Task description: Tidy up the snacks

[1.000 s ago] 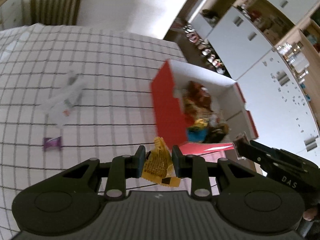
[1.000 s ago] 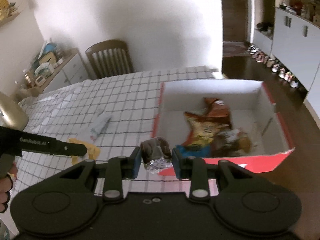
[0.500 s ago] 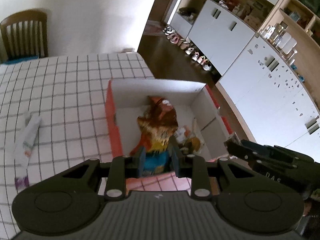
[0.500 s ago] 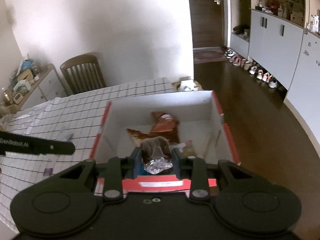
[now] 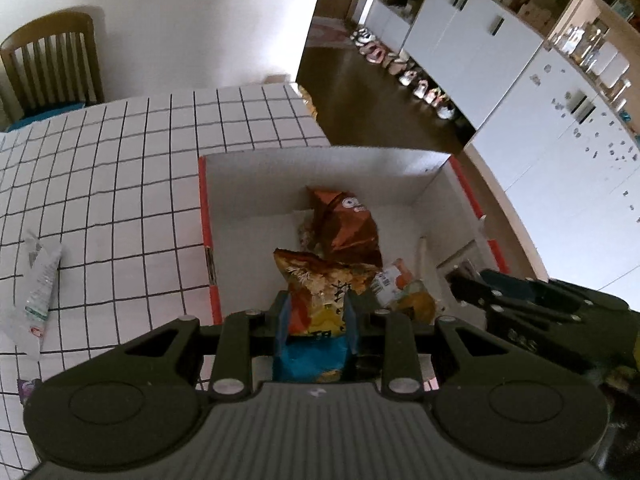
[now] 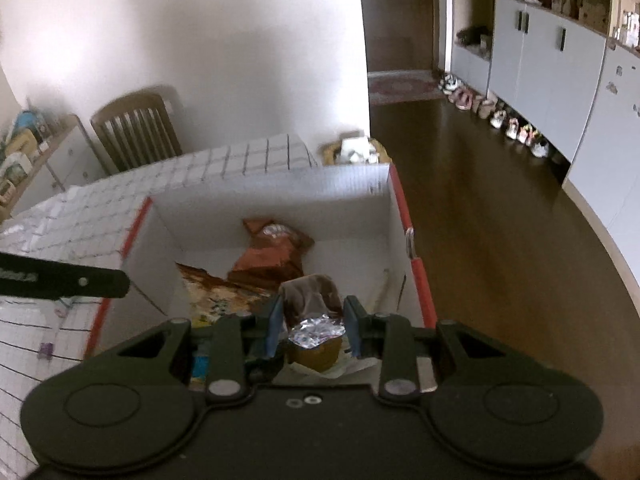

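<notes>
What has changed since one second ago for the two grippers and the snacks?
Both grippers moved from over the table to over the red box. The right gripper still grips the brown foil snack. The left gripper held a yellow packet; against the bags below, I cannot tell whether it still does. The bags in the box and the clear wrapper on the table stayed put.

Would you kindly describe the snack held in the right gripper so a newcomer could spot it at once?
Start at the red-edged white box on the checked table. Just over its near end, the right gripper pinches a small brown packet with a crinkled silver foil end. The bags lying in the box are larger, orange and flat; only this one shows shiny foil.
</notes>
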`<state>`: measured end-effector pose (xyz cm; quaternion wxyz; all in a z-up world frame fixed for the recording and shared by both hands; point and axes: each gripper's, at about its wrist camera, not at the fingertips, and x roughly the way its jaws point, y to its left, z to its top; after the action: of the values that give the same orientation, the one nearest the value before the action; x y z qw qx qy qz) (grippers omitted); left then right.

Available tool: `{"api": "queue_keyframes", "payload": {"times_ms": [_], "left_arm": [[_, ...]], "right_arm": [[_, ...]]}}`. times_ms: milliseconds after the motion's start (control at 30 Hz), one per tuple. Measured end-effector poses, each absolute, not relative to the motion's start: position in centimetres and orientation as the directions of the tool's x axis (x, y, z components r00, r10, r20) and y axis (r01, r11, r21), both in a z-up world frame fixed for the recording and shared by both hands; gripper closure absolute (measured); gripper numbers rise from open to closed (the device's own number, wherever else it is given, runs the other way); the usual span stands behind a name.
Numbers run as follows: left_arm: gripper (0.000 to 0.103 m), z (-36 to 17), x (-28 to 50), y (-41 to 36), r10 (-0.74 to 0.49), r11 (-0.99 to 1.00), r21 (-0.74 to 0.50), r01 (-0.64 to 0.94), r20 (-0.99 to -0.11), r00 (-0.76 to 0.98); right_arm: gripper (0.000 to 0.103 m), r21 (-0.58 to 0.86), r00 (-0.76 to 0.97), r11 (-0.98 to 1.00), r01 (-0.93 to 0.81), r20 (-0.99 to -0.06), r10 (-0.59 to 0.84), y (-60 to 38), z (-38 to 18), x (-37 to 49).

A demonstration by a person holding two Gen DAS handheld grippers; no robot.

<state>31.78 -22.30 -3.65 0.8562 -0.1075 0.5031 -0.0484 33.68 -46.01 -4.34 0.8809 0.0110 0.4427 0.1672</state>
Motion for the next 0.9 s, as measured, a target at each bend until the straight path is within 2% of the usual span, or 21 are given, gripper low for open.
{"api": "queue_keyframes", "payload": {"times_ms": [233,467,500,533,567,600,633,800,867,900], "left_arm": [[0.075,-4.9,32.2,-22.5,-0.188,0.972,-0.232,-0.037,-0.864,0.468],[0.073,-3.7,29.2,-22.2,-0.208,0.971,-0.239,-0.002,-0.853,0.478],[0.071,-3.5,28.5,-22.1,-0.208,0.972,-0.237,0.001,-0.852,0.481],[0.055,-3.4,27.8,-21.9,-0.209,0.971,-0.237,0.002,-0.850,0.483],[0.031,-3.2,27.1,-21.7,-0.209,0.971,-0.239,-0.001,-0.848,0.487],[0.023,-3.1,26.3,-21.4,-0.206,0.970,-0.242,-0.009,-0.843,0.497],[0.020,-3.0,25.6,-21.1,-0.202,0.970,-0.242,-0.013,-0.837,0.509],[0.020,-3.2,23.2,-20.5,-0.179,0.977,-0.214,-0.011,-0.844,0.506],[0.020,-3.7,22.6,-20.3,-0.179,0.977,-0.215,-0.015,-0.849,0.497],[0.020,-4.0,22.2,-20.0,-0.182,0.975,-0.221,-0.022,-0.853,0.490]], "right_arm": [[0.071,0.178,0.507,0.950,-0.258,-0.812,0.290,-45.4,-7.4,36.1],[0.071,0.167,0.494,0.942,-0.292,-0.817,0.298,-44.6,-7.9,36.7],[0.071,0.172,0.491,0.940,-0.295,-0.817,0.303,-44.6,-7.9,36.8],[0.071,0.174,0.489,0.938,-0.298,-0.816,0.307,-44.6,-7.9,36.9],[0.071,0.177,0.488,0.936,-0.304,-0.815,0.312,-44.7,-7.8,36.9],[0.071,0.185,0.483,0.932,-0.312,-0.814,0.323,-44.7,-7.8,36.9],[0.071,0.193,0.479,0.929,-0.317,-0.812,0.333,-44.8,-7.7,36.9],[0.067,0.205,0.478,0.922,-0.328,-0.806,0.349,-45.2,-7.2,36.7],[0.061,0.209,0.478,0.919,-0.333,-0.803,0.356,-45.2,-7.0,36.6],[0.054,0.208,0.482,0.919,-0.334,-0.801,0.356,-45.3,-6.9,36.5]]}}
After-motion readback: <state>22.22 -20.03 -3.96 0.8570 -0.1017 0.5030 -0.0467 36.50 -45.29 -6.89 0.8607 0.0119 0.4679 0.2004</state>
